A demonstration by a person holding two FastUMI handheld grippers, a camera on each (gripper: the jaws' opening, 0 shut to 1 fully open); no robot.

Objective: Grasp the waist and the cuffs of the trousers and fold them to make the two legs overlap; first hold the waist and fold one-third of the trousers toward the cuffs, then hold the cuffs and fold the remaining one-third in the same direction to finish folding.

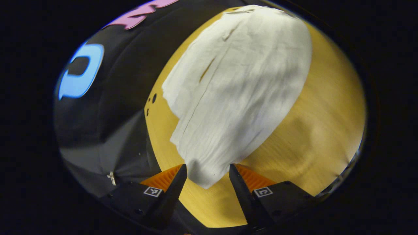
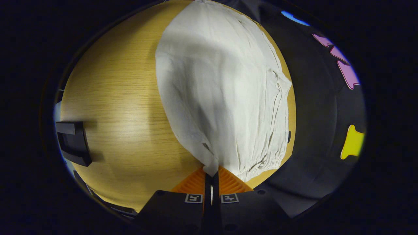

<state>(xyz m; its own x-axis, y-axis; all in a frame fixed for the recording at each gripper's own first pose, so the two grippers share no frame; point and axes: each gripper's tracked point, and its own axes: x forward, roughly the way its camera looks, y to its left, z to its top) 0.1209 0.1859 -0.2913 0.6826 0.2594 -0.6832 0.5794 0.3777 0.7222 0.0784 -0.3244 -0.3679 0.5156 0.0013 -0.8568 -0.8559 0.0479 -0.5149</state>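
The left gripper view is motion-blurred, so cloth detail and the table grain are soft; the far end of the white trousers (image 1: pixel 238 88) runs off the top edge. On the wooden table (image 1: pixel 326 124) the trousers lie spread, one corner reaching down between the fingers of the left gripper (image 1: pixel 208 173). Those fingers stand wide apart; whether either touches the cloth cannot be told. In the right gripper view the right gripper (image 2: pixel 211 174) has its fingers pressed together on an edge of the trousers (image 2: pixel 222 91), the pinched part hidden between them. A dark object (image 2: pixel 73 142) at the table's left edge is cut off and unidentifiable.
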